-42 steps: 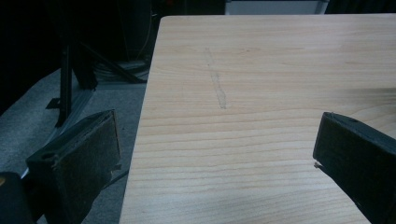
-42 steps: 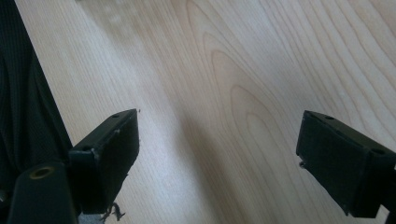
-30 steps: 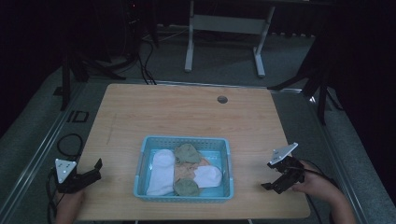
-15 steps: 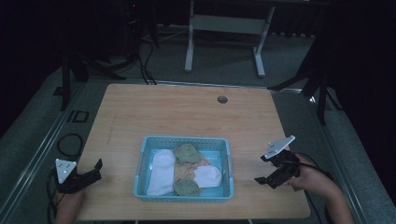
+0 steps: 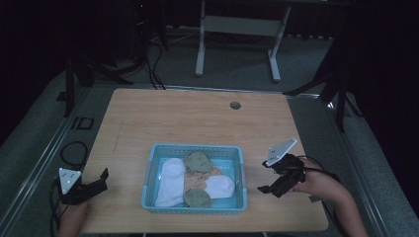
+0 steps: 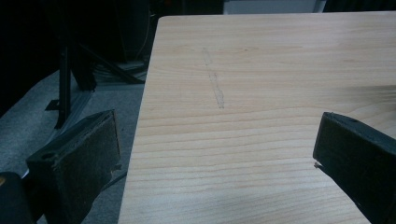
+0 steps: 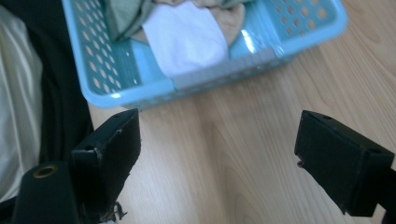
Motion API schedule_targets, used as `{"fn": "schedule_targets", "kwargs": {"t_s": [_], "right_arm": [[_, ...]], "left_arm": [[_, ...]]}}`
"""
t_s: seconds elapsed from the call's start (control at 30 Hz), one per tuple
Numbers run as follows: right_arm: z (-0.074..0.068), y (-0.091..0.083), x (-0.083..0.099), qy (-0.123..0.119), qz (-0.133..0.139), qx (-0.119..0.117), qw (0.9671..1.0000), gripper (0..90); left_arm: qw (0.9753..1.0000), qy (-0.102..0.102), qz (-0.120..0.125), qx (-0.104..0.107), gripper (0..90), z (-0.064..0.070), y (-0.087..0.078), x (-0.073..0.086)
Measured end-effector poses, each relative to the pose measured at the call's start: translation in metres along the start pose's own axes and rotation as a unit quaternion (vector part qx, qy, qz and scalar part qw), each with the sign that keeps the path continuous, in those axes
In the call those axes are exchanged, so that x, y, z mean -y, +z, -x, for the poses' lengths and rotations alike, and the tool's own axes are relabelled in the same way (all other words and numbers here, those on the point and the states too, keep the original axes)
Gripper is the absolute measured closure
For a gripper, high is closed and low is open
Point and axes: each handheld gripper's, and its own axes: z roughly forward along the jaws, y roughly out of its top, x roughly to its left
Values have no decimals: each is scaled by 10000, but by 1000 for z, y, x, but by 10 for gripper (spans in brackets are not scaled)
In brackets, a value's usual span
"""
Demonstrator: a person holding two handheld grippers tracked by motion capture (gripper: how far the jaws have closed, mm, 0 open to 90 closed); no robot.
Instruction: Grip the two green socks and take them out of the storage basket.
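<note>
Socks (image 5: 170, 181) in basket (image 5: 193, 150), table (image 5: 188, 116) centre

1. Basket (image 7: 140, 91) cut off by top edge in right gripper view; far side not visible.
2. Tan cloth (image 5: 197, 180) mostly buried under white (image 5: 170, 181) & green pieces (image 5: 197, 162); can't tell what it is.
3. Small dark round spot (image 5: 235, 105) on table (image 5: 173, 118), too small to identify.
4. Left hand (image 5: 74, 219) cut by bottom edge in high view.

Dim high view, dark surroundings; closer views brighter, soft.
</note>
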Motion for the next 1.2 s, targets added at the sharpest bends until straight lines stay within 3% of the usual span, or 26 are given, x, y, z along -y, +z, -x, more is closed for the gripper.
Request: {"fn": "schedule_targets", "kwargs": {"t_s": [0.43, 0.77, 1.2], "right_arm": [[-9, 21, -41, -397, -31, -339, 9986, 142], [-16, 39, -64, -726, -81, -462, 9963, 170], [-22, 64, -85, -881, -219, -673, 9936, 213]], "left_arm": [[10000, -8, 5, 9, 4, 0, 0, 0], [10000, -22, 10, 20, 3, 0, 0, 0], [10000, -9, 12, 37, 3, 0, 0, 0]]}}
